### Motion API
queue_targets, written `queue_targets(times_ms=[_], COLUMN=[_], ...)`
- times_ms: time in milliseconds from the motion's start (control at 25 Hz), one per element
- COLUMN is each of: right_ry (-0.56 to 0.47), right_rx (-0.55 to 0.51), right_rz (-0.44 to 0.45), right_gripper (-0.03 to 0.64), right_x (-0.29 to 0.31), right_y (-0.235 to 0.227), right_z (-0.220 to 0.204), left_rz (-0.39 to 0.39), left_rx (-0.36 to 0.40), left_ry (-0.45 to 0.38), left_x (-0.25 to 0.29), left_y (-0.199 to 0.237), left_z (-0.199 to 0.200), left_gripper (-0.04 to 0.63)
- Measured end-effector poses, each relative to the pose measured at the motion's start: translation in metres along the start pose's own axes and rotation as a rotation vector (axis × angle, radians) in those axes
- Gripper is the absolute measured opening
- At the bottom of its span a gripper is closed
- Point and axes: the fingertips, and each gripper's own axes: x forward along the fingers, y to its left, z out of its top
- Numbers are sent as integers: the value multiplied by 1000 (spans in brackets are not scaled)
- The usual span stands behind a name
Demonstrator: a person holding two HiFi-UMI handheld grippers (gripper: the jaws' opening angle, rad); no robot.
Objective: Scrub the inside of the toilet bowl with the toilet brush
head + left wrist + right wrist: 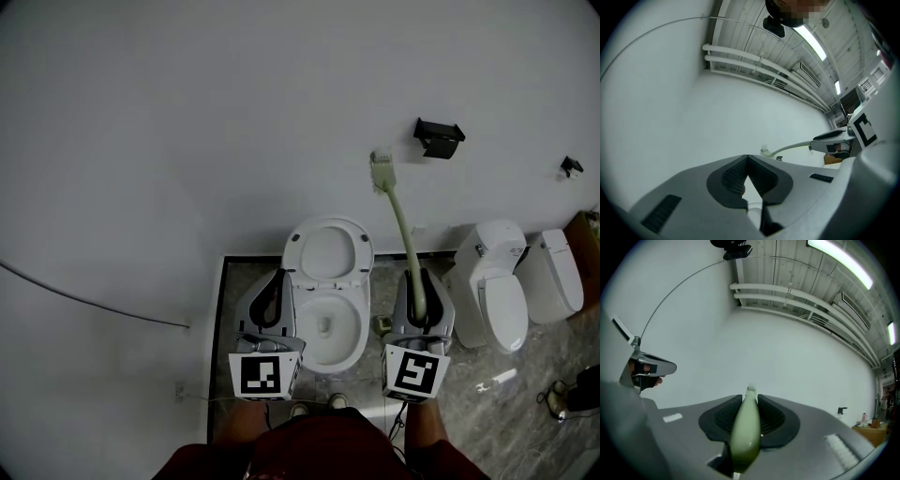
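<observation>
A white toilet (328, 305) stands below me with its lid up against the wall and the bowl showing. My right gripper (419, 281) is shut on the pale green toilet brush (401, 223), whose handle rises to a bristle head high against the wall. In the right gripper view the green handle (746, 427) sits clamped between the dark pads. My left gripper (275, 291) hangs shut and holds nothing at the bowl's left rim. In the left gripper view its pads (733, 178) meet at the tip, and the brush (787, 148) shows off to the right.
Two more white toilets (497, 286) (553, 272) stand to the right on the marbled floor. A black bracket (438, 138) hangs on the white wall above. A thin cable (94, 302) runs along the wall at left. My shoes (314, 406) show below the bowl.
</observation>
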Motion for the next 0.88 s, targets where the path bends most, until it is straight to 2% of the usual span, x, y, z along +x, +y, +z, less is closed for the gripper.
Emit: queue_targets(times_ms=[880], right_ry=[27], right_rx=[-18], right_rz=[40], right_gripper=[115], right_x=[0], right_y=[17], right_z=[-6], left_rz=[-12], left_rx=[7], left_ry=[0], left_x=[0], left_y=[0], left_z=[0], left_gripper=[6])
